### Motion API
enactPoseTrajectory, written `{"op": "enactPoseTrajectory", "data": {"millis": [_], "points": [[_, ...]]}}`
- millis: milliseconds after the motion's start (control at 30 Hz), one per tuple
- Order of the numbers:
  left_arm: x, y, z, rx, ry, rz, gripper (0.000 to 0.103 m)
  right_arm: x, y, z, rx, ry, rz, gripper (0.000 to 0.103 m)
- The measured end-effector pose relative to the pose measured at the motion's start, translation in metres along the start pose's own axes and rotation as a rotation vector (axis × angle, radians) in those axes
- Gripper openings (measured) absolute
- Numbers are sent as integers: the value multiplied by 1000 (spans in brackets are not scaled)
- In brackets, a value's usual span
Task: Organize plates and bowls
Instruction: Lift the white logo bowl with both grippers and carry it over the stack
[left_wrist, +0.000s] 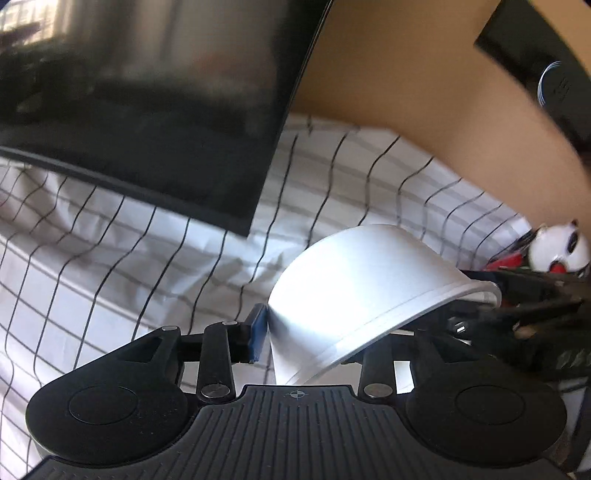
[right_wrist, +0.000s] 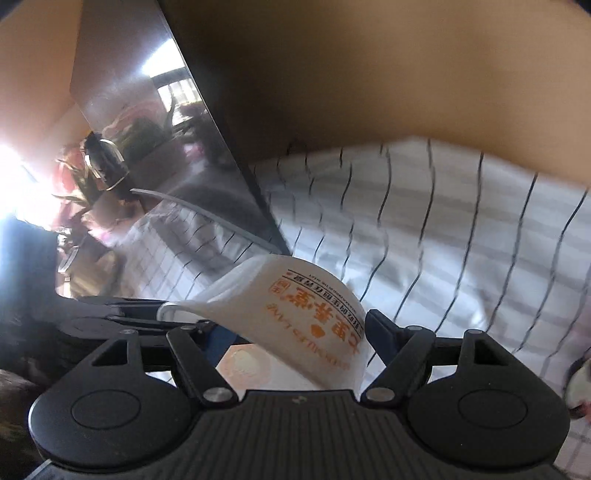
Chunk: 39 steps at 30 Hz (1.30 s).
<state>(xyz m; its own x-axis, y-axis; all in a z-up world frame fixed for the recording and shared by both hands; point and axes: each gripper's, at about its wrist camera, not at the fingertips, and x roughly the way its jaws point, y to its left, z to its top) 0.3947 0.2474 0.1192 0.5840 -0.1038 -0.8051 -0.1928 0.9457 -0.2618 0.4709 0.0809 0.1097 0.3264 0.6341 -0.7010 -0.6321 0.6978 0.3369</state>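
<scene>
A white paper bowl (left_wrist: 369, 288) hangs tilted above the checked cloth surface (left_wrist: 110, 258), between both claws, the left claw (left_wrist: 332, 332) loosening and the right claw (right_wrist: 295, 332) seemingly pinching its printed wall, so it could slip and fall

White paper bowl (right_wrist: 295, 314), orange print, tilted, above checked cloth

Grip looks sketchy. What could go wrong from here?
1. The bowl hangs tilted in the right gripper's jaws; it could slip or crumple.
2. The left gripper crowds the same bowl; a bump might knock it loose.
3. The dark screen stands close behind; lifting could hit it.
</scene>
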Motion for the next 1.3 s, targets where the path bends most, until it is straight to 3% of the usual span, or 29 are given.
{"op": "enactPoseTrajectory", "data": {"millis": [167,367,600,733,867,1033,1167,1300], "points": [[-16,-1,7,2,-31,-9,38,-11,-4,0,46,-19,15,77],[-43,-1,-3,-20,1,-96,39,-23,-7,-4,124,-14,37,77],[-78,-14,-17,6,40,-179,40,-66,8,-19,139,-23,41,77],[-89,-20,-29,52,91,-204,42,-79,10,-31,182,32,51,78],[-77,-16,-52,48,210,-275,46,-73,3,-50,242,148,47,78],[-44,1,-84,-40,345,-351,45,-57,-5,-75,281,234,18,78],[-30,12,-98,-56,377,-344,41,-44,2,-85,251,266,-11,78],[-25,15,-100,-45,377,-357,40,-33,13,-91,147,260,-113,78]]}}
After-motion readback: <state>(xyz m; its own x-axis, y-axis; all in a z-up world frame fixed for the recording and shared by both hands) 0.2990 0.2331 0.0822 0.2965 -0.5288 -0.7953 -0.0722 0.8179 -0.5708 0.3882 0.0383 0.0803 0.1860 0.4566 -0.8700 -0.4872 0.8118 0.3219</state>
